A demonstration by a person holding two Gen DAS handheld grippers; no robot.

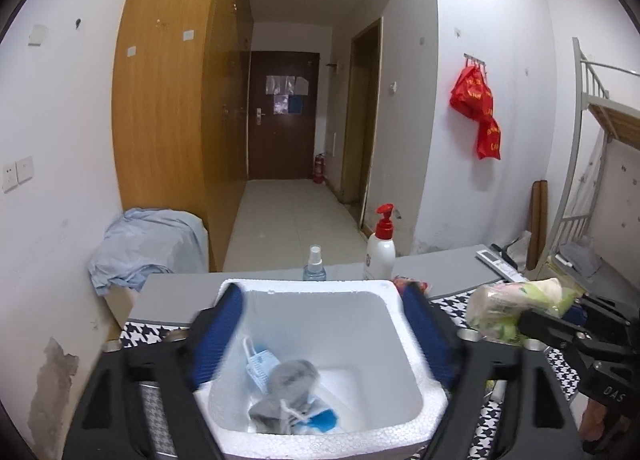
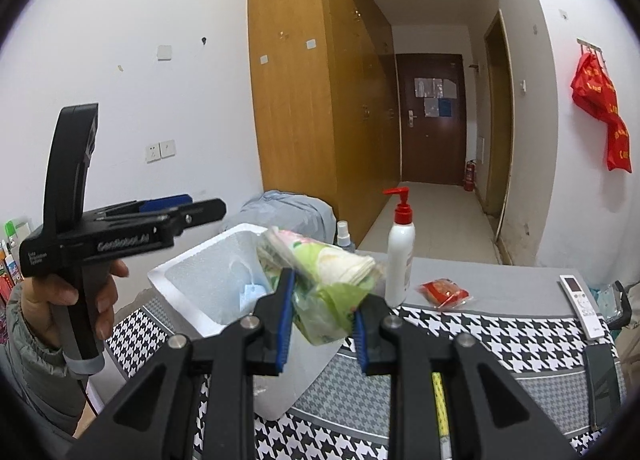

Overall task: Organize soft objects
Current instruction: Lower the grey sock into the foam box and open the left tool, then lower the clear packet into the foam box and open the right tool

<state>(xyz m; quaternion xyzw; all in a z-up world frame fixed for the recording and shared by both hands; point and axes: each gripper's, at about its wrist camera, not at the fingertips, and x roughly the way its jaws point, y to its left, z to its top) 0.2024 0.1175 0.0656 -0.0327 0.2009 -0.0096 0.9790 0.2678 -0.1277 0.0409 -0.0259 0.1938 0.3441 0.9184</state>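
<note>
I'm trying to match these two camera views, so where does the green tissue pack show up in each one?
Left wrist: tissue pack at the right edge, held by the right gripper beside the foam box.
Right wrist: tissue pack at center, between the fingers, over the box's rim.
Shared landmark: red-pump bottle behind the box.

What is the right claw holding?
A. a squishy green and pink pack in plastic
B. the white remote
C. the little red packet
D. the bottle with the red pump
A: in the right wrist view the right claw pinches the green and pink soft pack next to the white foam box, while the pump bottle, remote and red packet sit untouched on the table.
</note>
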